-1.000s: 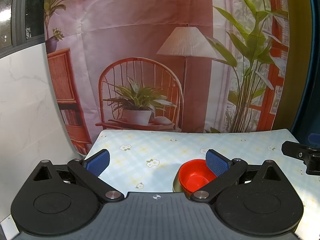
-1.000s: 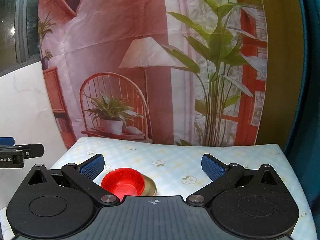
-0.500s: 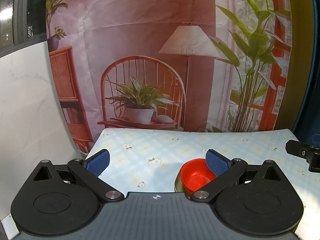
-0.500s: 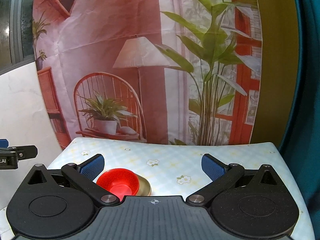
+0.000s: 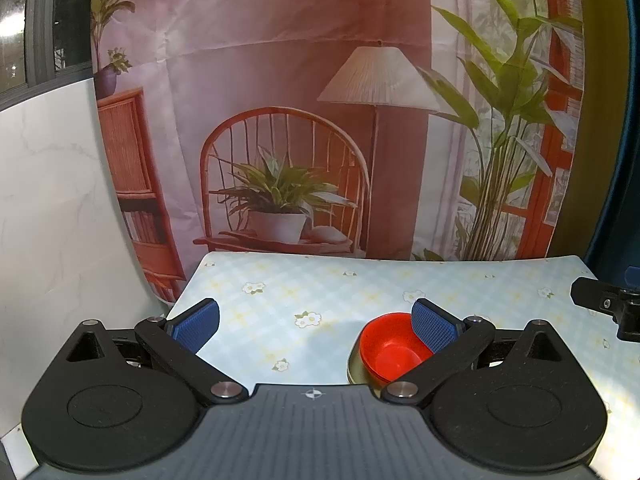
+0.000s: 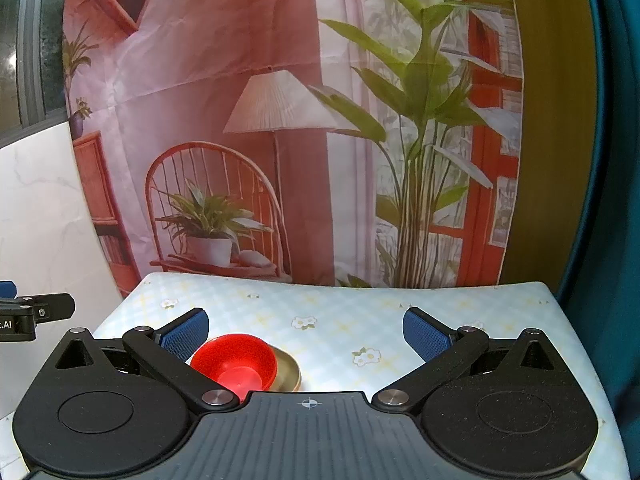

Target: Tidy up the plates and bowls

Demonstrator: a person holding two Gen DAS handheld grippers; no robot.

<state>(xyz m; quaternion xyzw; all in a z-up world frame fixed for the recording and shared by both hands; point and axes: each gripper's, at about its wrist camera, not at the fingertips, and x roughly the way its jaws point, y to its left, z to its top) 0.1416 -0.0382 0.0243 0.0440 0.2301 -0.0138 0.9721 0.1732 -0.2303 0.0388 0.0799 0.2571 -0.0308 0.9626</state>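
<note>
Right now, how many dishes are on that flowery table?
2: a red bowl sitting in a gold dish, near the table's front edge. The grippers' bodies hide the nearest strip, so more could be there.

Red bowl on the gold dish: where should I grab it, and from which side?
Grip the red bowl by its thin rim, one finger inside and one outside, probably at the side overhanging the gold dish. It sits tilted, its mouth open upward. The right gripper, open, could come down from above; the left gripper is open too.
</note>
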